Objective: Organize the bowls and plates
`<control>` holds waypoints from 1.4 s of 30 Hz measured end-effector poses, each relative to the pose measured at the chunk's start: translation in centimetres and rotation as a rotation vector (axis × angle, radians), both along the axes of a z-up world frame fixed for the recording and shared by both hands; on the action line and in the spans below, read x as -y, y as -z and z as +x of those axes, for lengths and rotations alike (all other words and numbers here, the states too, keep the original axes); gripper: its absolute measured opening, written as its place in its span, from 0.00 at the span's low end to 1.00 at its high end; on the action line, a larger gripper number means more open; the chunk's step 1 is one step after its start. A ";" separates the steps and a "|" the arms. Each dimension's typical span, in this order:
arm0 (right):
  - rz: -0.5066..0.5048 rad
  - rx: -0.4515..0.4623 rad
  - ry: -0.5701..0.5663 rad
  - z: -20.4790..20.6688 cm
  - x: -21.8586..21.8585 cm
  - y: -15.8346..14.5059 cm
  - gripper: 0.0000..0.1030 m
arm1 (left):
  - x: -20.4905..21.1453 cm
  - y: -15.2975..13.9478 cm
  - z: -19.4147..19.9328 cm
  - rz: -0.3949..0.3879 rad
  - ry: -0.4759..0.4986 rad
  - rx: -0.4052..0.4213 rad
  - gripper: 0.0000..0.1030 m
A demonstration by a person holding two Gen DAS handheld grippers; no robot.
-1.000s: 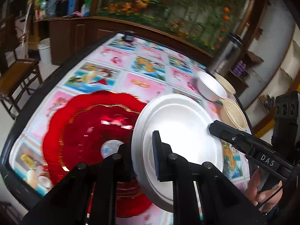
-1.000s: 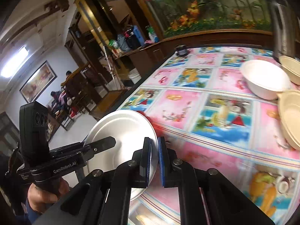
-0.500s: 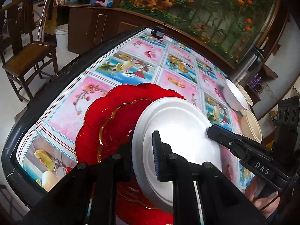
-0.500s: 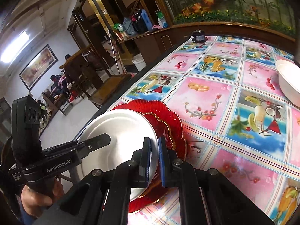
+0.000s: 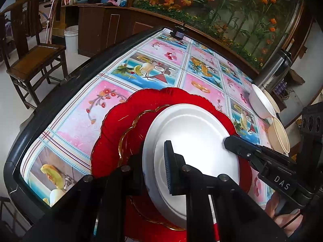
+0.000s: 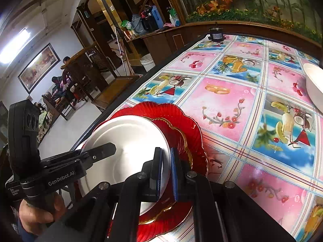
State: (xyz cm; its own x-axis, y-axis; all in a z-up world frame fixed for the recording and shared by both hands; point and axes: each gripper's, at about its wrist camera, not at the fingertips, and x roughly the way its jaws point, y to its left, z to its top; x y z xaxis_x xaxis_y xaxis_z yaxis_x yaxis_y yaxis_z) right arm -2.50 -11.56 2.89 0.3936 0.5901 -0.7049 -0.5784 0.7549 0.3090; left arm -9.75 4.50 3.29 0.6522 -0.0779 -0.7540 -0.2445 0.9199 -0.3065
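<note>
White foam plate (image 5: 193, 141) is pinched at opposite rims: left gripper (image 5: 155, 167) at its six o'clock edge, right gripper (image 6: 165, 171) at three. It hangs tilted just above the red plate (image 5: 121, 125); bowls (image 5: 264, 104) lie toward two o'clock.

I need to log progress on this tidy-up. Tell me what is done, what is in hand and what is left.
Done: nothing looks finished beyond the red plate lying on the table as a base. In hand: both the left gripper and the right gripper are shut on the white plate, held over the red one. Left: set it down, then deal with the white bowl and two tan bowls.
</note>
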 end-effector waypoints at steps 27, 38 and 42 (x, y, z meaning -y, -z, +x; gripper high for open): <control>0.183 0.030 0.228 1.9 12.5 -3.1 0.16 | 6.4 -5.2 -0.7 0.055 0.106 0.097 0.51; 0.155 0.139 0.745 4.4 31.0 -4.9 0.36 | 18.3 -3.5 3.1 0.028 0.399 0.002 0.51; 0.131 0.078 0.915 5.2 36.4 -3.5 0.39 | 20.9 -2.7 3.9 0.040 0.455 -0.021 0.51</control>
